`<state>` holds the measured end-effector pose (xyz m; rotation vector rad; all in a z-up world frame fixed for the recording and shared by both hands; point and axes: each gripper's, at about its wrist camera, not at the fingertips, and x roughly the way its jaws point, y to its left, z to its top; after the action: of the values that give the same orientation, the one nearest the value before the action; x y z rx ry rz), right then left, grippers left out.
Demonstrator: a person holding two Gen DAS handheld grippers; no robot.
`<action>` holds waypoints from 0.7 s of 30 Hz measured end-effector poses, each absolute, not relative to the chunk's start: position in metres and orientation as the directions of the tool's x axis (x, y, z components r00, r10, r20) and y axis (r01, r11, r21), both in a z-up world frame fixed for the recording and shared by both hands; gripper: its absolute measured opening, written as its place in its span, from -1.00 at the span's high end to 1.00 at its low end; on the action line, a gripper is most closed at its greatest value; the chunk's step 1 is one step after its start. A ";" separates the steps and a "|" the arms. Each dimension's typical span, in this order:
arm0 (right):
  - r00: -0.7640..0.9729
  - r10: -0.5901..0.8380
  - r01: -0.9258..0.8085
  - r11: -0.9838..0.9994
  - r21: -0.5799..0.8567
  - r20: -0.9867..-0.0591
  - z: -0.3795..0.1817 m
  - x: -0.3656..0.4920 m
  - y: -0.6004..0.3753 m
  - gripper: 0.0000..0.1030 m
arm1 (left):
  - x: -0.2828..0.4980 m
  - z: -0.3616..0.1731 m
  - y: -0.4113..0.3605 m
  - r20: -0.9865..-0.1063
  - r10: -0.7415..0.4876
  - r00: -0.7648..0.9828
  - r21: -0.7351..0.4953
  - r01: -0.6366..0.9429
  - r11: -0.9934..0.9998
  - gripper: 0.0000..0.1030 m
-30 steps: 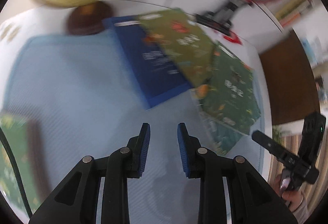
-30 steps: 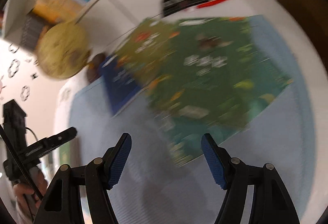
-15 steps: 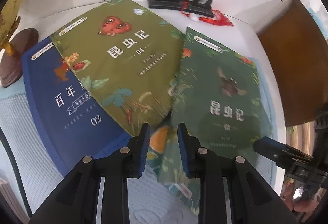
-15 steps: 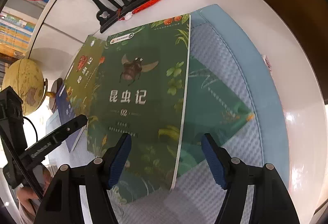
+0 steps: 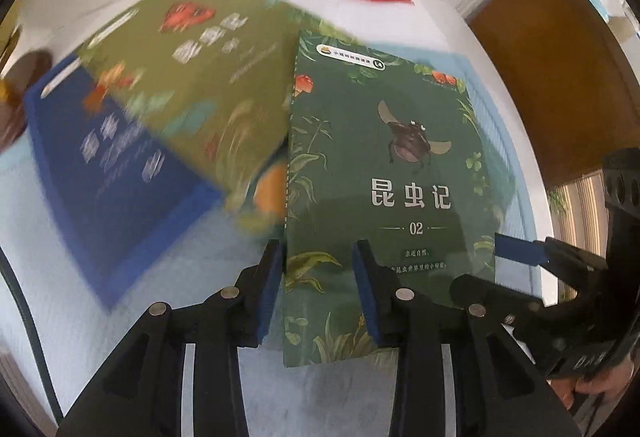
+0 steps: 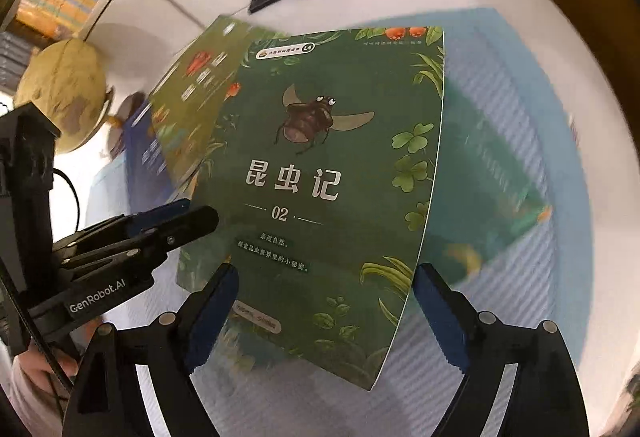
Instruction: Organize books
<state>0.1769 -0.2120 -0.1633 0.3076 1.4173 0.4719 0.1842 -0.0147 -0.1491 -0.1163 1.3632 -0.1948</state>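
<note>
Both my grippers are coming down at the dark green beetle book (image 5: pixel 394 193), the topmost one on the blue mat (image 5: pixel 248 393).

My left gripper (image 5: pixel 318 291) is opening, its pads are standing over the near left corner of this book and pressing nothing; my right gripper (image 6: pixel 326 317) is opening wide, with the book's near edge between the pads but not touched. I am counting four books: the beetle book, an olive one (image 5: pixel 208 77) behind-left of it, a navy one (image 5: pixel 108 173) further left, and a teal one (image 6: pixel 496 173), showing clearly only in the right view, under its right side. Only this view is showing the globe (image 6: pixel 64 93). Half a second ago both grippers were narrower and the beetle book was farther from them.
</note>
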 end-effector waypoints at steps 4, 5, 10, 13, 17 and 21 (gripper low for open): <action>0.017 0.504 -0.162 0.854 0.495 -0.864 -0.167 0.135 -0.194 -0.72 | 0.129 -0.149 0.003 -0.963 -0.209 0.169 -0.206 0.038 0.978 0.38; 0.028 0.499 -0.168 0.856 0.488 -0.866 -0.166 0.126 -0.188 -0.72 | 0.113 -0.148 0.009 -0.963 -0.213 0.165 -0.213 0.022 0.977 0.38; -0.072 0.562 -0.245 0.791 0.561 -0.824 -0.167 0.078 -0.148 -0.73 | 0.025 -0.146 0.057 -0.967 -0.217 0.133 -0.232 -0.112 0.966 0.38; -0.134 0.576 -0.337 0.739 0.584 -0.807 -0.168 0.055 -0.114 -0.73 | -0.010 -0.153 0.090 -0.964 -0.249 0.092 -0.263 -0.199 0.944 0.42; -0.142 0.605 -0.292 0.731 0.617 -0.783 -0.171 0.048 -0.113 -0.73 | -0.023 -0.153 0.119 -0.938 -0.331 0.104 -0.347 -0.249 0.904 0.46; -0.221 0.672 -0.235 0.667 0.707 -0.707 -0.184 0.039 -0.141 -0.41 | -0.022 -0.159 0.129 -0.928 -0.364 0.079 -0.372 -0.223 0.901 0.46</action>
<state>0.0394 -0.1413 -0.1837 0.3689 1.5862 0.8695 -0.0218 0.1289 -0.1594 -0.4826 1.5065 -0.1113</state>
